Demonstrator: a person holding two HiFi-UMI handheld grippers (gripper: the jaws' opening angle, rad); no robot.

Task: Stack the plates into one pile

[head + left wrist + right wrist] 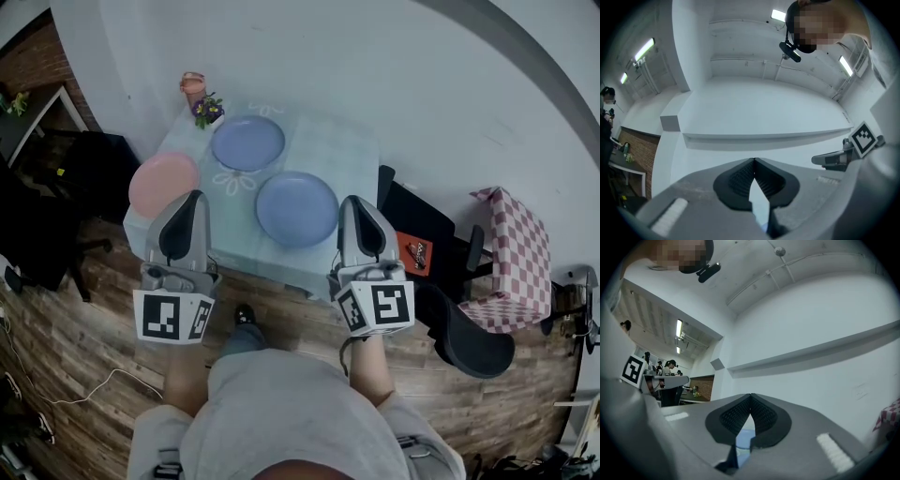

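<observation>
Three plates lie apart on a small table (352,155) with a pale cloth: a pink plate (161,184) at the left edge, a lavender plate (247,142) at the back, and a blue plate (296,208) at the front right. My left gripper (195,195) hangs just right of the pink plate, shut and empty. To the right of the blue plate, my right gripper (352,201) is also shut with nothing in it. In the left gripper view the left gripper (753,160) points at wall and ceiling with its pads together. The right gripper (750,395) stands the same way.
A small flower pot (208,111) and a pink cup (193,86) stand at the table's back left corner. A black chair (464,337) and a red-checked seat (516,253) are to the right. Dark office furniture (56,187) is at the left, on a wooden floor.
</observation>
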